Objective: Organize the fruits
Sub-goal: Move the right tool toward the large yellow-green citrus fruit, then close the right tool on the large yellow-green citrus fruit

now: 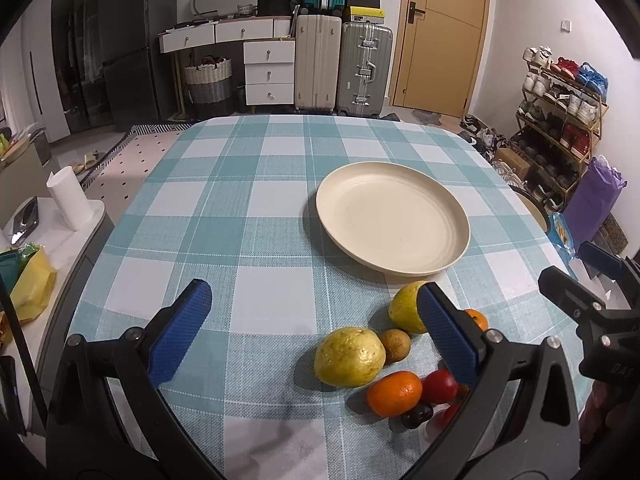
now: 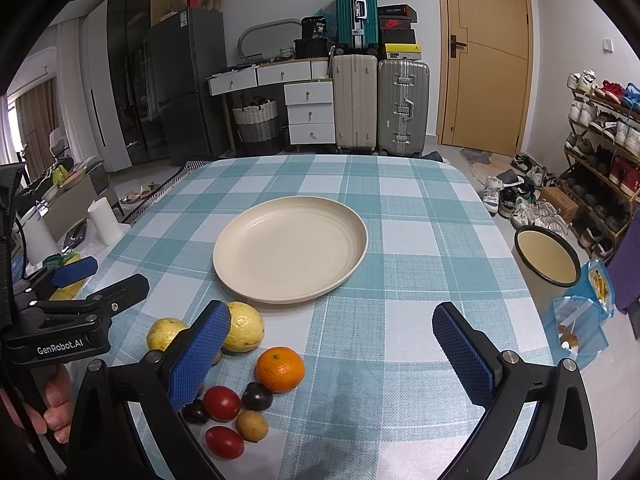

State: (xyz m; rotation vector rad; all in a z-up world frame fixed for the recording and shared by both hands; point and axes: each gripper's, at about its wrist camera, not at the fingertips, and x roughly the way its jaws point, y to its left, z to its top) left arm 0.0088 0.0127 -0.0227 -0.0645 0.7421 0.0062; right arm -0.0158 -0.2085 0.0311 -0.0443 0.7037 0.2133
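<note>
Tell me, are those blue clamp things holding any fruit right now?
No. Both the left gripper and right gripper are open and empty; the round orange tangerine lies untouched on the checked tablecloth.

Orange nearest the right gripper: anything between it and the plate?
No. In the right wrist view, only bare checked tablecloth separates the orange from the plate.

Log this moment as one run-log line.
left gripper: open | right gripper: open | plate: empty | fruits: on tablecloth
</note>
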